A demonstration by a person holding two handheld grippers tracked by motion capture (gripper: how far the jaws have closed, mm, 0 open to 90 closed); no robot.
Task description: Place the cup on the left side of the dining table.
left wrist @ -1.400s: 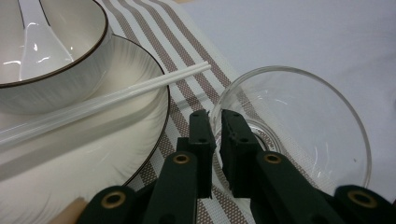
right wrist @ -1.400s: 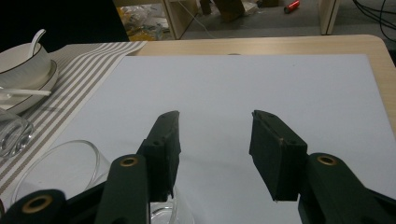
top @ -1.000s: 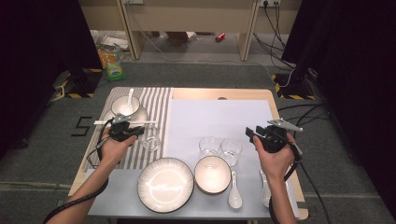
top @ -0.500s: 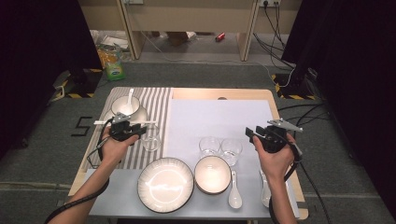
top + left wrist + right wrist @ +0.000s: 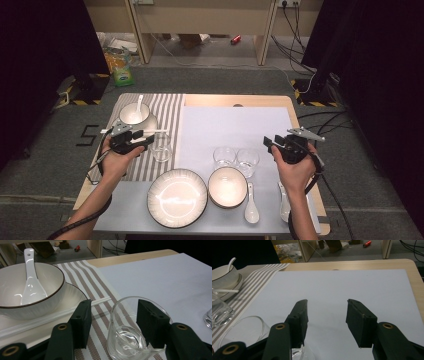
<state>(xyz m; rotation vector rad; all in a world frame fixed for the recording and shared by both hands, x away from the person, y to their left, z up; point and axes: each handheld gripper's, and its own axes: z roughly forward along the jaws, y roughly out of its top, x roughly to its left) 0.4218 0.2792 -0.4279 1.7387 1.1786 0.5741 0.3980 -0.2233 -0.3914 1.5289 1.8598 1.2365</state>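
Standing upright on the striped mat, a clear glass, the landmark for all else. Straddled by the left gripper, jaws just been opening: one pad outside the near wall with a gap, the other inside the rim and seemingly close to the glass wall (contact there cannot be told), so no squeeze on it. Seen from the high view, same glass just beside the left gripper, at the mat's edge where the grey sheet begins.

Nearer than the glass on the counter: large plate, small bowl, white spoon. Level with the glass, out on the sheet: two more glasses, then well beyond them the right gripper, jaws spread wide with nothing between.

Farther than the glass, on the mat: bowl on a saucer, with a spoon resting inside.
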